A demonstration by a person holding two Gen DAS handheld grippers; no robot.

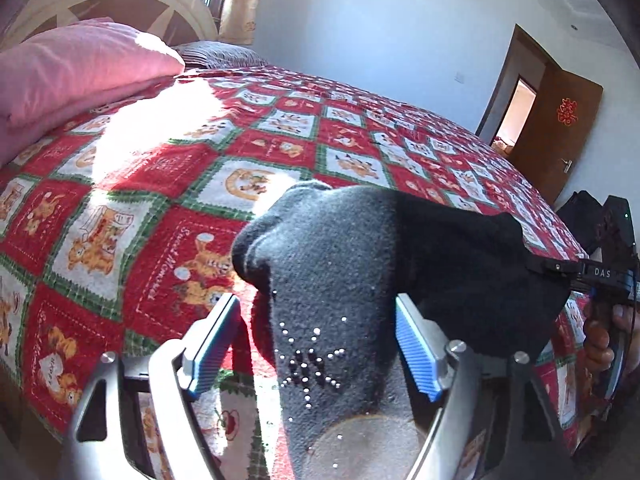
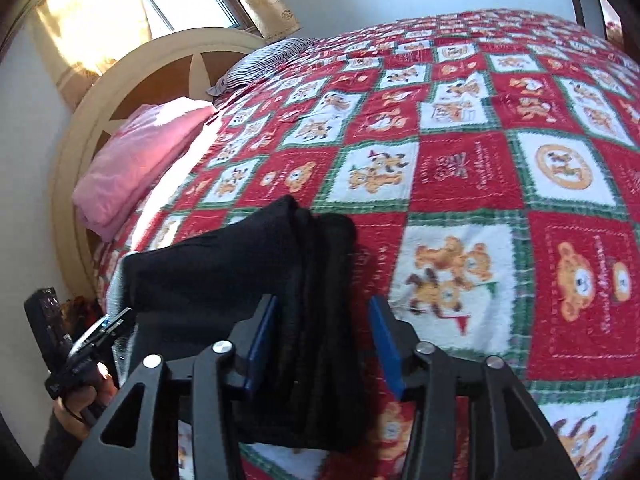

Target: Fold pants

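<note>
One pair of black pants (image 1: 360, 264) is lying bunched on the near part of the bed, on a red, white and green checked bedspread (image 1: 192, 184) printed with teddy bears. Two tools are working at it, one in each of the person's hands.

In the left wrist view, the left tool (image 1: 316, 344) is standing open: its two blue-padded fingers (image 1: 212, 344) are spread apart on either side of a fold of the pants, and neither pad is pressing the cloth. A star-shaped cluster of small rhinestones (image 1: 310, 364) is showing on the fabric between them. At the right edge of that view, the right tool (image 1: 560, 268) is reaching in with its tip at the edge of the pants; whether it is pinching the cloth there cannot be told from this angle.

In the right wrist view, the right tool (image 2: 324, 344) is also showing its two dark blue pads held apart. The pants (image 2: 256, 264) are lying in a stack of folds against the left pad, while the right pad is standing clear of the fabric. The left tool (image 2: 108, 328) is appearing at the lower left, at the far corner of the garment.

One pink pillow (image 2: 136, 160) and one striped pillow (image 2: 260, 64) are resting by the single curved headboard (image 2: 168, 64). One brown door (image 1: 556, 136) is standing open.
</note>
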